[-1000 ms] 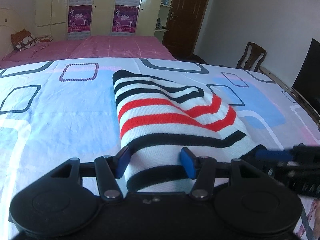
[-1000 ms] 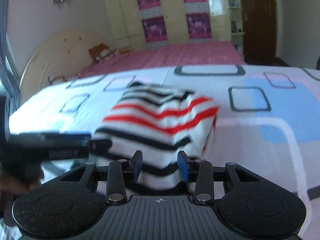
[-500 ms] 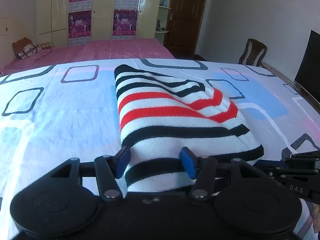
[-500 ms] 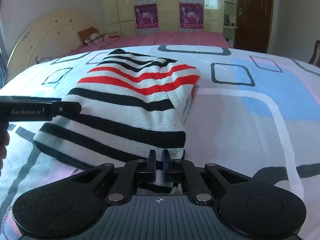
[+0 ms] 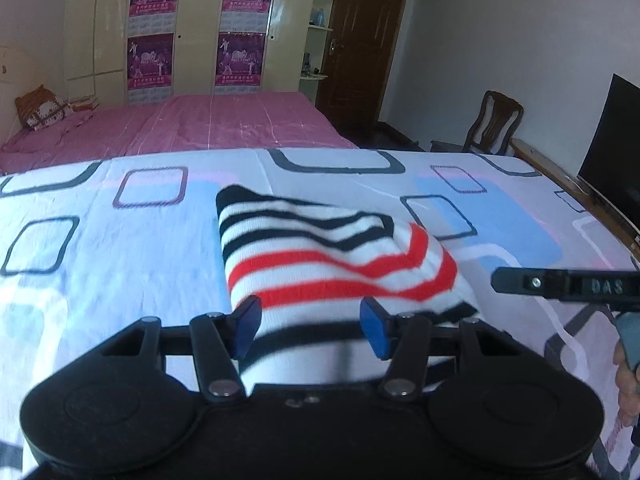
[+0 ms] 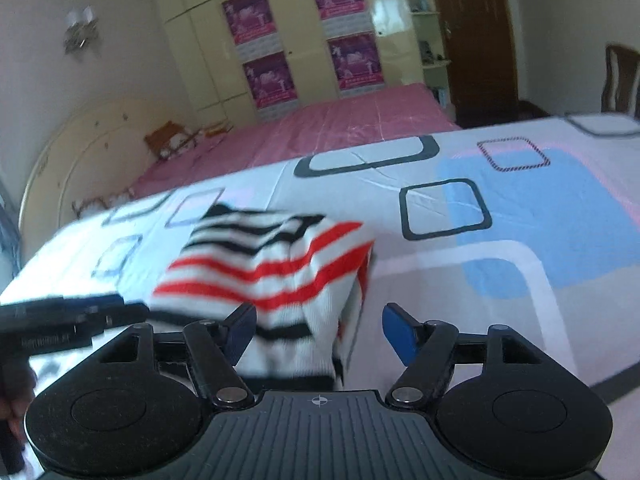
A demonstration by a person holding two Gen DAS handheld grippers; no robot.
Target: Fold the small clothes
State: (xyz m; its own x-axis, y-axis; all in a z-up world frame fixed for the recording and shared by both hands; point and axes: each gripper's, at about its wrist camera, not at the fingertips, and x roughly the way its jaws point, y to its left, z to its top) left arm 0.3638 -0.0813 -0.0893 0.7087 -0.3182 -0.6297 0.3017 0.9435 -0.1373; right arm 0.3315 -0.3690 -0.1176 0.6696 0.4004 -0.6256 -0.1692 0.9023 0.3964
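Striped top (image 5: 320,264) folded, on the bed sheet (image 5: 100,264). Left gripper (image 5: 310,330) straddles its near edge, grip unclear. Right gripper (image 6: 318,330) jaws have just opened — released, top partly between. Withdraw level — don't drag the fold.

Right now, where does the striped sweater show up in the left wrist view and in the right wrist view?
Left wrist view: the striped sweater lies centre, its near end between the left gripper pads.
Right wrist view: the striped sweater lies left of centre, its near right corner between the wide-open jaws of the right gripper.
Shared landmark: the purple posters on the wardrobe doors.
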